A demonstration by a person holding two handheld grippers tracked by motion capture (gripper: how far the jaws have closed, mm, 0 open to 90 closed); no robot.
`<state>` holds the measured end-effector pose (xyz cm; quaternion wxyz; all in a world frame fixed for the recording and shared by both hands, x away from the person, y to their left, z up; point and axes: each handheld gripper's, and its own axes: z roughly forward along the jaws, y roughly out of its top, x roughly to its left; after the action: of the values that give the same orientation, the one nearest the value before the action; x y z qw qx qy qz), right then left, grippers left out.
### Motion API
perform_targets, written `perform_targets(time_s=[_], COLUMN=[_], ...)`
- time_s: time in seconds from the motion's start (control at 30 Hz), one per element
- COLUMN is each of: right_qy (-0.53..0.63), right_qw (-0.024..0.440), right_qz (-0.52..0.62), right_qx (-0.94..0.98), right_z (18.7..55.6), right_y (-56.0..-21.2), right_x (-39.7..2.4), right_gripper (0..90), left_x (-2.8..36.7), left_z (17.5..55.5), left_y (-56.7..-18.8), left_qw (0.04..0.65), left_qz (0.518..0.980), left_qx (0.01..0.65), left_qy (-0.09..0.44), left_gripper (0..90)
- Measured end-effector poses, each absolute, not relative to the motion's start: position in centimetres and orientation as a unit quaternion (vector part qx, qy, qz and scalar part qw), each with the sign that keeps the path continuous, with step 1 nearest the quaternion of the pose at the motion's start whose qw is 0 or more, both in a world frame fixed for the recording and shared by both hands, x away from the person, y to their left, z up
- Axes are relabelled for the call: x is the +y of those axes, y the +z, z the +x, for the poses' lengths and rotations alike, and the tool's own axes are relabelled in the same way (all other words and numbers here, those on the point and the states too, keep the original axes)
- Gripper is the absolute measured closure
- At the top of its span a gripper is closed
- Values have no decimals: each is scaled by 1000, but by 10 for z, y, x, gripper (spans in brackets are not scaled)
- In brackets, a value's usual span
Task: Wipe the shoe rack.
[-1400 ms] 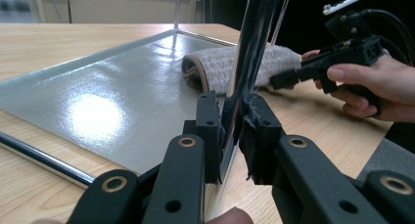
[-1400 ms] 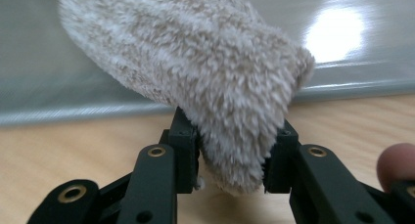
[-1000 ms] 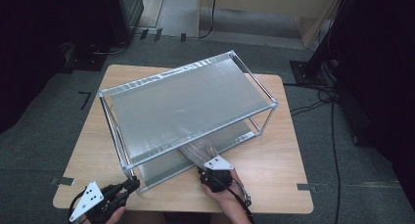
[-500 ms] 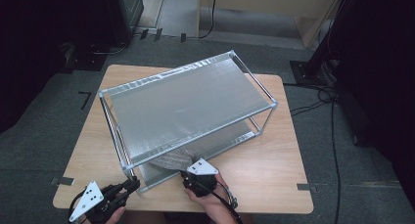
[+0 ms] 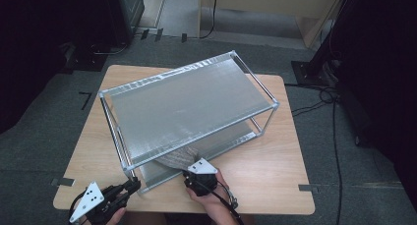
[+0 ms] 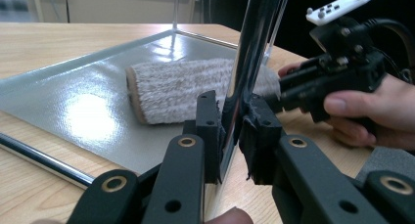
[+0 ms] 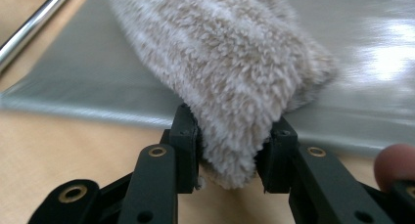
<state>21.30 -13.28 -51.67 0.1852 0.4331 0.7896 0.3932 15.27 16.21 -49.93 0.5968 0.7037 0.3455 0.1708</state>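
Cloth point(image 7: 230, 82) is lying between the right gripper point(image 7: 230, 145) pads, clamped; left gripper point(image 6: 230, 136) is clamping the rack post point(image 6: 254, 53). Snagging could be pulling it free.

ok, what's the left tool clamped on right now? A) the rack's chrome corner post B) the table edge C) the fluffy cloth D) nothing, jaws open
A: in the left gripper view the left tool has both pads pressed against the rack's chrome corner post, while the fluffy cloth sits in the right tool on the lower shelf.
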Motion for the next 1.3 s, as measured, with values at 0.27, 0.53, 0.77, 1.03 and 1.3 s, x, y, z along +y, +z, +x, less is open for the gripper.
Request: perform_targets(time_s=[0.27,0.53,0.77,1.03,1.3], right_qy=[406,414,401,376,357], right_qw=[158,132,153,197,236], right_qz=[398,331,378,464,549], right_qx=[807,837,821,778,718], right_z=[195,175,190,218,235], right_y=[-516,-517,-516,-514,-508], right_x=[-104,-75,-106,-173,-243], right_gripper=[659,658,658,651,655], left_x=[161,161,162,161,161], left_z=[153,153,153,153,153], left_y=[-500,-500,-500,-500,-500], left_qw=[598,598,597,597,598], left_qz=[704,705,705,705,705], left_qx=[343,343,343,344,343], left_qy=[169,169,168,169,168], left_gripper=[792,792,792,792,792])
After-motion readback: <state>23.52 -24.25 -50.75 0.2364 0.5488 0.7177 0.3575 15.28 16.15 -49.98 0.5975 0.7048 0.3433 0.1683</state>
